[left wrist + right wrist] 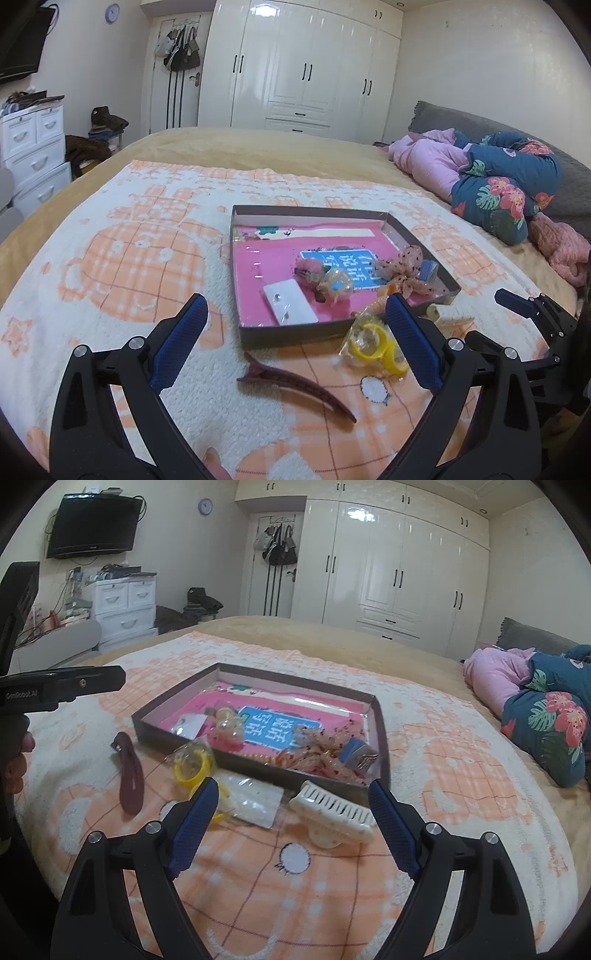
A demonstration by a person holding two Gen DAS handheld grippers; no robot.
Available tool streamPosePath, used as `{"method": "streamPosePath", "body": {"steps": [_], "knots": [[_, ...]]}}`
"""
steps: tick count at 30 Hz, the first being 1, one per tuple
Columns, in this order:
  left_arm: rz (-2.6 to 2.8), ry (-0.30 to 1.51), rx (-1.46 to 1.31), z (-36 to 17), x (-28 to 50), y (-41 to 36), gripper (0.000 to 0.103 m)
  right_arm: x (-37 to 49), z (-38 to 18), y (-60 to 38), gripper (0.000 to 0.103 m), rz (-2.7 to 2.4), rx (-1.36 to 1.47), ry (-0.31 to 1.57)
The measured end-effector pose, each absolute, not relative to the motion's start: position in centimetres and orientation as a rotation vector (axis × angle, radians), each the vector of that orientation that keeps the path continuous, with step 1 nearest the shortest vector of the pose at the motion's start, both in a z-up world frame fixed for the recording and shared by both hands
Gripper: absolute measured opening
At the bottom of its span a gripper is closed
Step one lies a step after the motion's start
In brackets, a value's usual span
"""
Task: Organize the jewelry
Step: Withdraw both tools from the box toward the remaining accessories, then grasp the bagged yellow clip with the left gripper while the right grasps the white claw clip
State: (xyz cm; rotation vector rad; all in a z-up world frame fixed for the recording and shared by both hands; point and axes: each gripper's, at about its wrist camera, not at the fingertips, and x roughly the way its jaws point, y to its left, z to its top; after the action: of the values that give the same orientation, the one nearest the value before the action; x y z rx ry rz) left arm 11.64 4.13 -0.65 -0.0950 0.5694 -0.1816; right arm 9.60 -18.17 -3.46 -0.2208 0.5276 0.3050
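A shallow brown box with a pink bottom lies on the bed and holds several hair accessories; it also shows in the right wrist view. On the towel in front of it lie a maroon hair clip, bagged yellow rings, a bag of white items and a white claw clip. My left gripper is open above the maroon clip. My right gripper is open, close over the white claw clip.
An orange and white towel covers the bed. Folded floral and pink bedding lies at the right. White drawers and wardrobes stand behind the bed.
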Motion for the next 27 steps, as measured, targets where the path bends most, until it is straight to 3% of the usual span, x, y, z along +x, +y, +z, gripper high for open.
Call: {"method": "streamPosePath", "body": {"steps": [27], "knots": [[-0.281, 0.689, 0.064, -4.6, 11.4, -1.1, 0.088, 9.3, -5.3, -20.8, 0.081, 0.218, -0.189, 0.599]]}}
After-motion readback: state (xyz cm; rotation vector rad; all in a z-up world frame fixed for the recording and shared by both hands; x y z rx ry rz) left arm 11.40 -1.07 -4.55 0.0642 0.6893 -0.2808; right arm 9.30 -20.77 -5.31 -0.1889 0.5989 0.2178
